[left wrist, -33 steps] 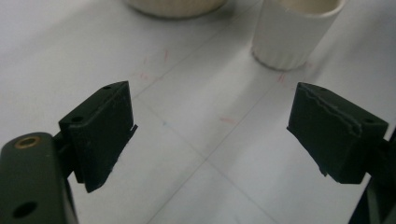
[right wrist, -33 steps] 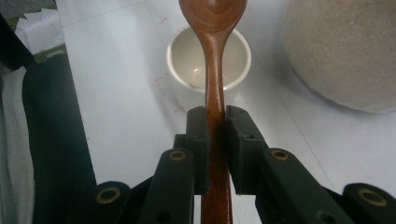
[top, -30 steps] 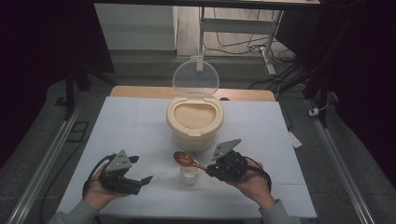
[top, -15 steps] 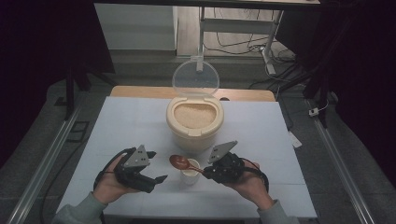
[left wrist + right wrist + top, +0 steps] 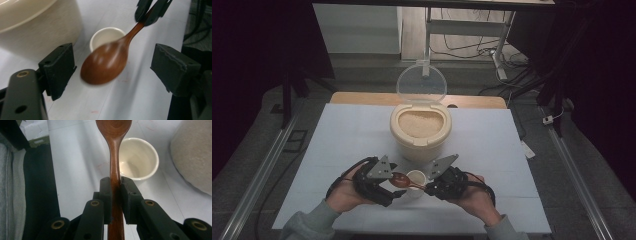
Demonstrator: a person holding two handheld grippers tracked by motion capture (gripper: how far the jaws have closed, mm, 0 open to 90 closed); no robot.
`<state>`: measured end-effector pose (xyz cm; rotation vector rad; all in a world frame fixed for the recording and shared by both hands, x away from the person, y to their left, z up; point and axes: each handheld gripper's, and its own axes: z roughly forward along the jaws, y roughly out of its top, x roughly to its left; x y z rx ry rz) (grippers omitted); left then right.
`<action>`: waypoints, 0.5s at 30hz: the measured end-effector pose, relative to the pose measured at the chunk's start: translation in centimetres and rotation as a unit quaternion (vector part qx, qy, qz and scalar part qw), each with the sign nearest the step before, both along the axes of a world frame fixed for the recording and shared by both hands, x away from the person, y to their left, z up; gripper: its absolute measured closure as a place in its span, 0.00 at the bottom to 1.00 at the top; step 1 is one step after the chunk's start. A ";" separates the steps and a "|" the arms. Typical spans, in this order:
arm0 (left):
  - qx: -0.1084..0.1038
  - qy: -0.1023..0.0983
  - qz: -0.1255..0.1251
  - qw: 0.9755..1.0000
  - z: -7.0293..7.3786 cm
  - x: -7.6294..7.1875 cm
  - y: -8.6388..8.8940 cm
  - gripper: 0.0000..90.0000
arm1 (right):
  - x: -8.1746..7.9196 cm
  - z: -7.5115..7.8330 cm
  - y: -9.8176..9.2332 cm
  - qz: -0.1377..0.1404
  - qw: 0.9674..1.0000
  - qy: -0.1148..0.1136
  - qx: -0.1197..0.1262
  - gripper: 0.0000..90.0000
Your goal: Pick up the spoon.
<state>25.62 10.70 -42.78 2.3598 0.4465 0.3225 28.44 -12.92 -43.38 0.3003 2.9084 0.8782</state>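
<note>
Clamping the wooden spoon [image 5: 114, 157] handle, right gripper [image 5: 115, 192] points its bowl to 12 o'clock, between the wide, closing, untouching jaws of left gripper [image 5: 112, 75].

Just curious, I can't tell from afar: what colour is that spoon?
Glossy reddish brown wood; the spoon shows best in the right gripper view.

1. A white bench [image 5: 347, 135] carries a cream tub [image 5: 420, 131] filled with pale grain, its clear round lid [image 5: 421, 84] standing upright behind it.
2. A small white cup [image 5: 416, 179] sits on the bench just in front of the tub.
3. The right claw [image 5: 428, 187], at the cup's right, grips the handle of a brown wooden spoon [image 5: 401, 180].
4. The spoon's bowl reaches left past the cup's rim.
5. The left claw [image 5: 396, 187] sits just left of the cup; its jaws have just been closing, with the spoon's bowl close by them.
</note>
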 end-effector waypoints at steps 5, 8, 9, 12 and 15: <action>0.025 0.009 -0.038 0.999 -0.2 0.4 -1.8 0.31 | -0.3 0.0 0.4 0.016 1.000 -0.006 -0.001 0.88; 0.035 0.017 -0.054 0.998 -0.4 0.6 -2.4 0.34 | -0.5 0.1 0.4 0.021 1.000 -0.007 -0.002 0.88; 0.038 0.018 -0.058 0.997 -0.5 0.6 -2.5 0.37 | -0.6 0.1 0.5 0.026 1.000 -0.008 -0.002 0.88; 0.045 0.020 -0.065 0.997 -0.7 0.7 -2.9 0.42 | -0.7 0.1 0.6 0.032 0.999 -0.010 -0.002 0.88; 0.054 0.021 -0.072 0.996 -0.9 0.8 -3.1 0.45 | -0.7 0.2 0.6 0.035 0.999 -0.012 -0.003 0.88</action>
